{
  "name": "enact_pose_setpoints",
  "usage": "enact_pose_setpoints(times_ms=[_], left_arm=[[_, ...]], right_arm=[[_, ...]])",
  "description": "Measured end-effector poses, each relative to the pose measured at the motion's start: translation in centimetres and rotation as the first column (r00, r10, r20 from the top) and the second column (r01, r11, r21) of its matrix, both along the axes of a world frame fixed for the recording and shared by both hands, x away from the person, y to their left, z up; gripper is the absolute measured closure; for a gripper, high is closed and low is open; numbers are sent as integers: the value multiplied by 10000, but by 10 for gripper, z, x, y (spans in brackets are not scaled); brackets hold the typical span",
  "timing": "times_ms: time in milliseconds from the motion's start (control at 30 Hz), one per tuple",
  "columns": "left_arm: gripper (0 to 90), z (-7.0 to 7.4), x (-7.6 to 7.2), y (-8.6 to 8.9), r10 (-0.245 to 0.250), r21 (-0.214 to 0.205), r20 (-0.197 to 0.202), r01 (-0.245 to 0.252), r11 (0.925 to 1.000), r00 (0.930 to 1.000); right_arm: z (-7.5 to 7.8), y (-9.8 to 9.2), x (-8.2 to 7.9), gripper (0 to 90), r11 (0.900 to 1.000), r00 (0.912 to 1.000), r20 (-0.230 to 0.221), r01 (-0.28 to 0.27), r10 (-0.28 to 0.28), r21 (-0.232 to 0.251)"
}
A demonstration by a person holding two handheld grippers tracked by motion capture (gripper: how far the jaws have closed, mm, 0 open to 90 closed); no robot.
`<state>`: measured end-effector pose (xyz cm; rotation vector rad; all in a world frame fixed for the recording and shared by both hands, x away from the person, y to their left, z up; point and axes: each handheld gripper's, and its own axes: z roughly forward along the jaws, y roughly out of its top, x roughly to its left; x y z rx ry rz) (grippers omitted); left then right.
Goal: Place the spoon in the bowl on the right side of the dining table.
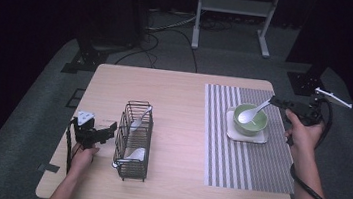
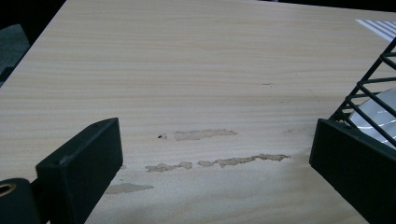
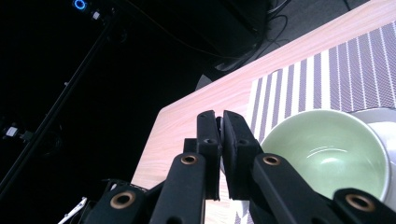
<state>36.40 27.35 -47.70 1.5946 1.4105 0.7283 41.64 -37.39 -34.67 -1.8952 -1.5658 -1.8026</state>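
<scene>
The right claw [image 1: 276, 102] is pressed together on the handle tip of a white spoon [image 1: 252, 113], its jaws nearly flat against each other in the right gripper view with only a thin slit between them. From the claw the spoon runs down and away into a green bowl [image 1: 257, 125], where its scoop rests inside. The bowl sits just below and ahead of this claw, on a pale square plate [image 1: 262, 138] that lies on a striped placemat [image 1: 245, 162]. In the right gripper view the bowl [image 3: 345, 149] shows just to the right of the closed jaws, and the placemat [image 3: 327, 79] stretches beyond it.

The left claw [image 1: 107, 130] is spread wide and pinches nothing. It sits low over the bench [image 1: 180, 95], held by the person's left hand [image 1: 83, 157]. Just ahead of its tips stands a black wire rack [image 1: 134, 142], which holds two more white spoons, one in the far section [image 1: 141, 120] and one in the near section [image 1: 133, 154]. In the left gripper view the rack [image 2: 373, 93] stands right against the right-hand jaw, something white behind its wires, and worn patches [image 2: 205, 135] mark the bare wood between the jaws.
</scene>
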Motion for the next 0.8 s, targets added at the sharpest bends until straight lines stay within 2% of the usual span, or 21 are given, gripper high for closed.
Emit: enact_pose_setpoints(times_ms=[800], left_arm=[[16, 0, 0, 0, 0, -22, -3, 0, 10000, 10000]], right_arm=[[-16, -9, 7, 858, 9980, 9977, -234, 633, -634, -52]])
